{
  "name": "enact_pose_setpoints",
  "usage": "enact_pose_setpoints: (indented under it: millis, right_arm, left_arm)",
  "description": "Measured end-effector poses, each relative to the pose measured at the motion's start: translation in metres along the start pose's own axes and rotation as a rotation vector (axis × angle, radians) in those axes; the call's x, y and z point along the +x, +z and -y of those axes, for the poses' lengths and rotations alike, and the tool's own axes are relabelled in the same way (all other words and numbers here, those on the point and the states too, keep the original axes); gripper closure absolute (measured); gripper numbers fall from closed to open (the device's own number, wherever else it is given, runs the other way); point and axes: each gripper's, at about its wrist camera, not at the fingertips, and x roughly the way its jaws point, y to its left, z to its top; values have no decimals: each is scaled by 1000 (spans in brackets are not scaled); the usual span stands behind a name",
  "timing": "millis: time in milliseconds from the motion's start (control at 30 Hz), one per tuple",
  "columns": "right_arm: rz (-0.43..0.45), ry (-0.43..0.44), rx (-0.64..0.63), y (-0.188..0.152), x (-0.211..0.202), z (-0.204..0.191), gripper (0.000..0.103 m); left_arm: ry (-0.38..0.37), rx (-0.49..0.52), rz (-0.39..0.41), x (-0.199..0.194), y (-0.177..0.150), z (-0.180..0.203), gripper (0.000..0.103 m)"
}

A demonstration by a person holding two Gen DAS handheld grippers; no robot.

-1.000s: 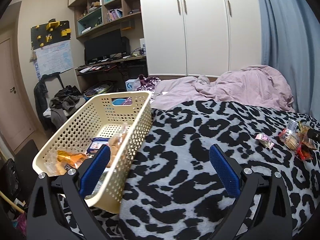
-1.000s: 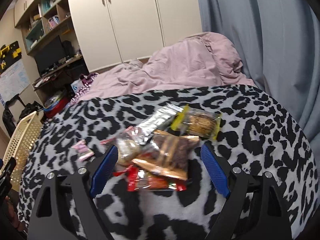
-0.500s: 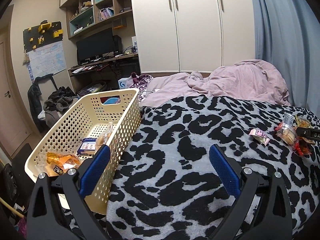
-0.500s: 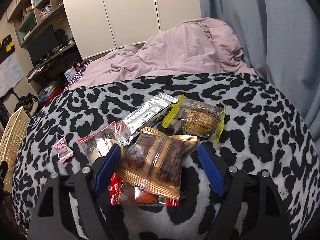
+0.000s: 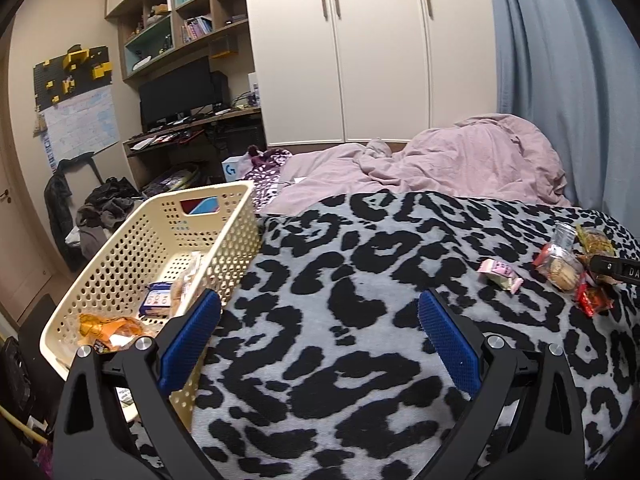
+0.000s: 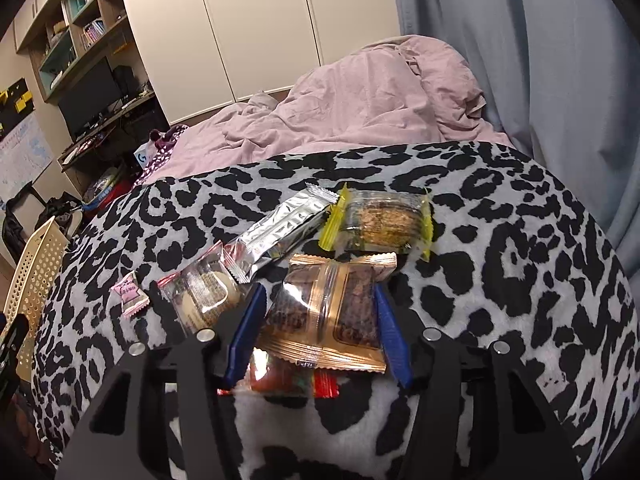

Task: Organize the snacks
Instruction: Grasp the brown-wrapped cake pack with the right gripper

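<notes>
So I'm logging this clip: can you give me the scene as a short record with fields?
surface: leopard-print blanket on a bed
container: cream basket at the bed's left edge, some snacks inside
loose snacks: pile on the blanket, including a silver bar and a yellow-edged cake
right gripper: closed on a copper-coloured packet
left gripper: open, holding nothing

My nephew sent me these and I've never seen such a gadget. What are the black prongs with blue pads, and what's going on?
A person holds a two-finger tool in each hand, each with its own camera looking along the fingers. The left hand-held gripper is open over the leopard-print blanket, beside a cream basket already holding a few snacks. The right hand-held gripper has closed its blue pads on either side of a copper-wrapped snack in a pile with a silver packet, a yellow-edged biscuit and a small pink sweet.
</notes>
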Motion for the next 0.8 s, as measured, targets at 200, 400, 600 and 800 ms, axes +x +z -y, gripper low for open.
enact_pose_setpoints:
  millis: [200,400,600,800]
  right_arm:
    - [20,21,8,-8,-14,9,49]
    - [34,55,24,-16,-25,19,49]
    - [50,93,33,-22,-34,28,49]
    - [46,126,54,-29,-34,37,49]
  left_arm:
    - [-64,27,-25,3,5,21,3]
    - [-158,78,-59,8,12,60,3]
    - [-219,136,-92,16,20,102,3]
    - [-289,173,-134,25,29,141,3]
